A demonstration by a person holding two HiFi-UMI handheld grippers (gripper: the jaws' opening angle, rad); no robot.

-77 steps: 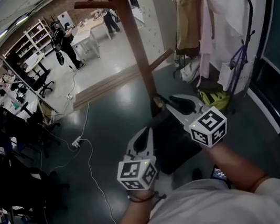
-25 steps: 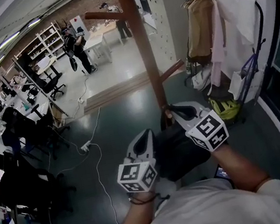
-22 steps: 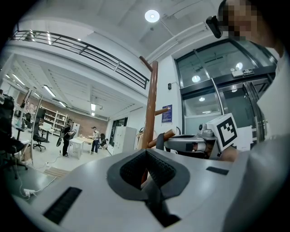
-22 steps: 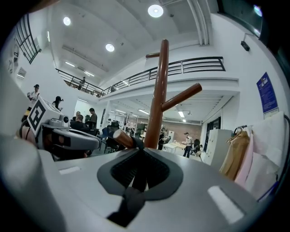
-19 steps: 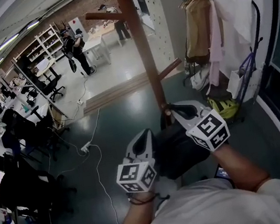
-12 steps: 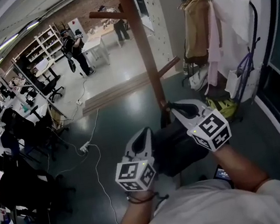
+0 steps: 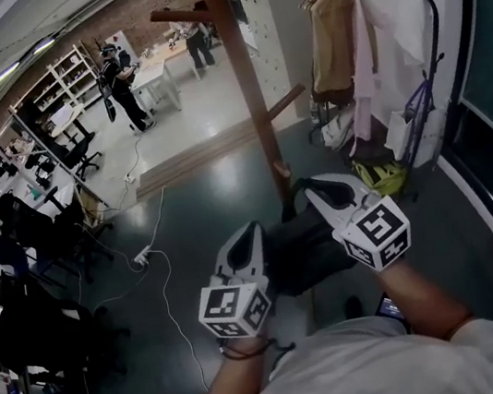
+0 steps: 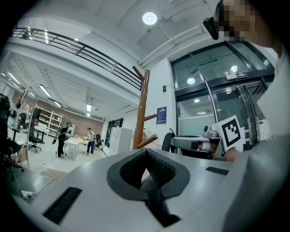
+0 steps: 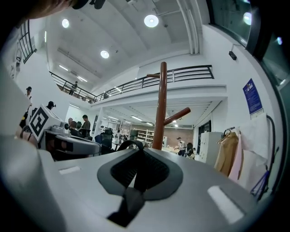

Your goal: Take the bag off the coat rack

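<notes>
A brown wooden coat rack (image 7: 249, 97) stands on the dark floor, with short pegs up its pole. A black bag (image 7: 307, 251) hangs low in front of it, between my two grippers. My right gripper (image 7: 306, 186) is shut on the bag's black strap (image 9: 131, 144), just right of a low peg (image 7: 281, 172). The strap loops out past the fingertips in the right gripper view, with the pole (image 9: 161, 108) behind it. My left gripper (image 7: 250, 231) is shut beside the bag's left edge, and I see nothing between its pads. The left gripper view shows the rack (image 8: 142, 113) and the right gripper (image 8: 190, 144).
A clothes rail with coats (image 7: 337, 36) stands at the right wall, with a yellow-green bag (image 7: 379, 177) on the floor below. A white cable and power strip (image 7: 139, 254) lie at the left. People (image 7: 120, 82) stand by tables far back. Desks and chairs line the left.
The right gripper and the strap have sunk a little below and to the right of the low peg. The left gripper has barely moved. My view has tilted slightly.
</notes>
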